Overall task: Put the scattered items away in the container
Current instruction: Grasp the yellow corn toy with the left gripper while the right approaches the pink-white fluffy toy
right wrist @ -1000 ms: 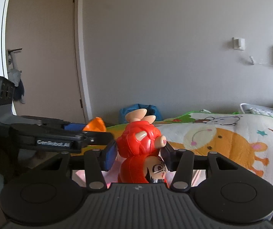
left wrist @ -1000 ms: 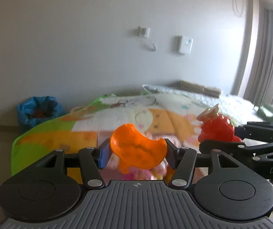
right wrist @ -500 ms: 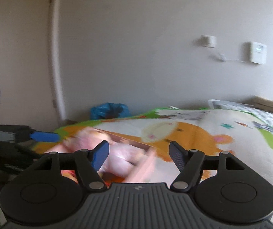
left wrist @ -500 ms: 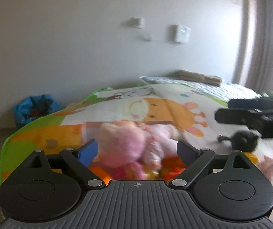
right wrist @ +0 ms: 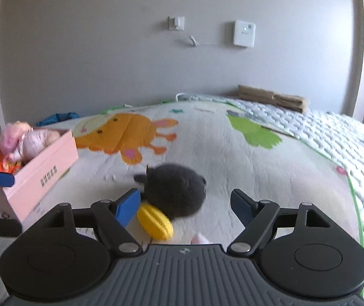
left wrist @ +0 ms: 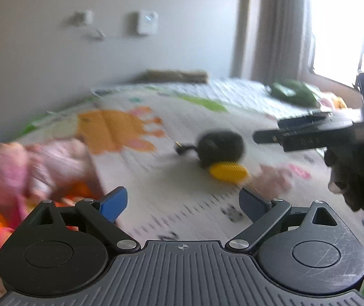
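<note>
From your left wrist camera, blurred as it is, your left tool (left wrist: 183,201) is empty, its jaws opening wide with only the bed (left wrist: 156,178) showing between them. The pink box (left wrist: 97,178) sits at the near left, already holding a pink plush (left wrist: 11,168) and some orange pieces. Further right on the bed, a dark grey plush (left wrist: 221,146) and a yellow toy (left wrist: 229,172) touching it are not yet put away; a pale pink item (left wrist: 274,178) lies just beside them. Your right tool (left wrist: 309,134) comes in from the right.

From your right wrist camera, your right tool (right wrist: 185,204) is also opening and pinching nothing. The dark grey plush (right wrist: 175,190) lies just ahead between the spread jaws, the yellow toy (right wrist: 155,220) at its near left. The pink box (right wrist: 41,168) stands to the left, partly filled. By my judgement you are partway: at least these pieces remain.
</note>
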Motion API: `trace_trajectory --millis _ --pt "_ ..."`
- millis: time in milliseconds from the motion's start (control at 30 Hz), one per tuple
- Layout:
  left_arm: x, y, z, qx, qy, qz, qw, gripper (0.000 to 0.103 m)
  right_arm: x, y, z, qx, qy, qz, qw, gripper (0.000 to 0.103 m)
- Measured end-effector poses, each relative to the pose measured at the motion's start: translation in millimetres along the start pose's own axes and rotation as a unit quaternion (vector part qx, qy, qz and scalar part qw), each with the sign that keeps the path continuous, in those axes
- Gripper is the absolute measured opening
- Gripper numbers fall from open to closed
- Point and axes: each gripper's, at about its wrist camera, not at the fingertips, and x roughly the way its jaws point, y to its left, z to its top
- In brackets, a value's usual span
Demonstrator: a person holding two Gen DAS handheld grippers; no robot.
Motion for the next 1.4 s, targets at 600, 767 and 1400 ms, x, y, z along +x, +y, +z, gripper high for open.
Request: trace_trajectory --millis 600,767,1400 --pt "-3 -27 -37 0.026 0.026 -0.001 0.9993 0.098 77 29 -14 -0.028 0.088 0.041 0.995 0.046" --pt "2 -29 -37 0.038 0.034 0.005 0.9987 0.099 54 24 -13 -0.028 0.061 0.049 0.997 0.048" --pt "137 -72 14 0.066 0.057 0.028 0.9958 0.098 -14 -96 -46 0.167 -0.096 -0.032 0.981 0.076"
